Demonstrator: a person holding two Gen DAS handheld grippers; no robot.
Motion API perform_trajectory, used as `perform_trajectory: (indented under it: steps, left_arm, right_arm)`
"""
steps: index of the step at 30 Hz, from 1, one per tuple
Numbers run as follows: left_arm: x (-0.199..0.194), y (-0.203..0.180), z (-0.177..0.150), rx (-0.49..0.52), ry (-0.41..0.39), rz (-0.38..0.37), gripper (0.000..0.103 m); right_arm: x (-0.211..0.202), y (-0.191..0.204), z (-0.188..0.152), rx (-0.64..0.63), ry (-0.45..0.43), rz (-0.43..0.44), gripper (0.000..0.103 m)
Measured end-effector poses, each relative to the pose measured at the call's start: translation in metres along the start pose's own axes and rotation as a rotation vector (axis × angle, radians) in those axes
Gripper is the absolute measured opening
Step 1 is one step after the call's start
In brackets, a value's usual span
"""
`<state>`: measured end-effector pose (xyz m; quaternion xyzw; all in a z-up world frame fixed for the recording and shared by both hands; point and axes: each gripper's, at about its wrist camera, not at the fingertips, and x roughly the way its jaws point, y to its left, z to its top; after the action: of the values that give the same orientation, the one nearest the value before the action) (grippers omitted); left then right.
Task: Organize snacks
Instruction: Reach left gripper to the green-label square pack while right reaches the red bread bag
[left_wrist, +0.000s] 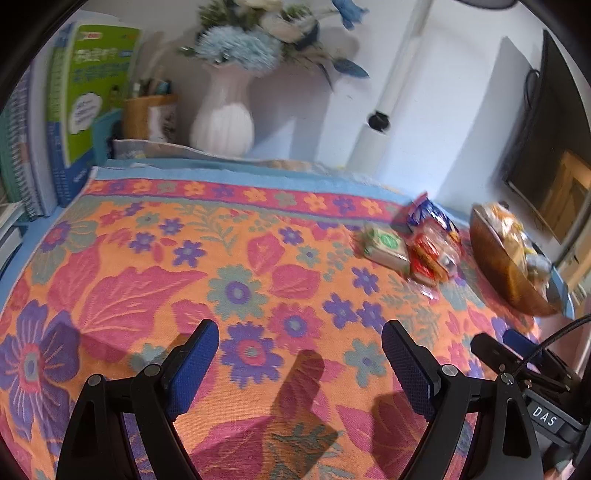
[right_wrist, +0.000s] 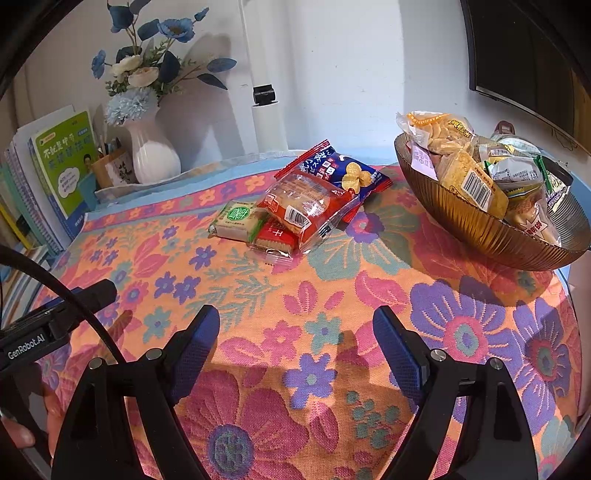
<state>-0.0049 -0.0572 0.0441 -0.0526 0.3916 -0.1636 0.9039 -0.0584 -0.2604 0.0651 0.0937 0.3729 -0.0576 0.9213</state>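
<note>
Item one, right gripper (right_wrist: 295, 332): I am holding it above the floral tablecloth (right_wrist: 258, 369), jaws standing wide apart with nothing between them, pointing down and ahead.

Item two, left gripper (left_wrist: 300, 347): I am keeping it likewise spread and empty, over bare cloth; its tip is showing at the left edge of the right wrist view.

Item three, loose snacks, lying ahead of the right gripper in a small heap: a clear red-printed cracker pack (right_wrist: 308, 208) is resting on top, overlapping a blue chip bag (right_wrist: 351, 171) behind it and a small red biscuit pack (right_wrist: 275, 238) under its near edge; a green-labelled pale packet (right_wrist: 236, 219) is touching the heap on its left.

Item four, brown ribbed bowl (right_wrist: 491, 229): it is sitting ahead and to the right of the right gripper, already piled with wrapped snacks.

Item five, handling note: I am judging the top cracker pack the sensible first pick (the others are pinned beneath it). I would be coming in across its narrow width, closing gently so the crackers are not crushed, then lifting clear before swinging right to the bowl.
</note>
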Motion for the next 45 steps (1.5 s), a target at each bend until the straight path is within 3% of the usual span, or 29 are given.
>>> perform_trajectory:
  steps: [2, 5, 8, 12, 15, 17, 21, 23, 26, 31, 37, 40, 45]
  left_arm:
    - [0.002, -0.005, 0.008, 0.032, 0.040, 0.002, 0.088]
    - [-0.002, -0.021, 0.031, 0.112, 0.038, 0.032, 0.088]
    - [0.007, -0.037, 0.058, 0.181, 0.054, 0.002, 0.088]
    - [0.051, -0.055, 0.082, 0.221, 0.089, -0.047, 0.088]
    - [0.089, -0.070, 0.083, 0.263, 0.171, -0.081, 0.088]
    - [0.110, -0.079, 0.079, 0.303, 0.206, -0.094, 0.080]
    - [0.124, -0.079, 0.078, 0.297, 0.210, -0.118, 0.071]
    - [0.122, -0.070, 0.080, 0.271, 0.211, -0.151, 0.051]
    - [0.116, -0.048, 0.082, 0.217, 0.221, -0.199, 0.051]
    - [0.113, -0.032, 0.086, 0.186, 0.223, -0.217, 0.051]
    - [0.116, -0.048, 0.080, 0.260, 0.236, -0.243, 0.067]
    - [0.116, -0.052, 0.078, 0.283, 0.232, -0.239, 0.070]
    - [0.117, -0.047, 0.081, 0.244, 0.202, -0.211, 0.070]
  right_arm:
    - [-0.002, -0.004, 0.001, 0.013, -0.003, 0.012, 0.085]
    - [-0.005, -0.016, 0.001, 0.069, -0.008, 0.051, 0.085]
    - [-0.002, -0.028, 0.002, 0.139, 0.023, 0.072, 0.085]
    - [0.002, -0.046, 0.020, 0.255, 0.128, 0.101, 0.085]
    - [-0.003, -0.052, 0.049, 0.278, 0.103, 0.094, 0.085]
    - [0.004, -0.048, 0.075, 0.248, 0.110, 0.057, 0.085]
    - [0.038, -0.031, 0.107, 0.184, 0.148, 0.091, 0.085]
    - [0.055, -0.026, 0.114, 0.179, 0.162, 0.108, 0.085]
    - [0.074, -0.020, 0.116, 0.147, 0.186, 0.085, 0.085]
    - [0.092, -0.015, 0.116, 0.063, 0.199, 0.051, 0.085]
    - [0.093, -0.012, 0.092, 0.098, 0.331, 0.193, 0.077]
    - [0.080, -0.016, 0.081, 0.116, 0.331, 0.224, 0.077]
    - [0.057, -0.015, 0.087, 0.041, 0.228, 0.069, 0.078]
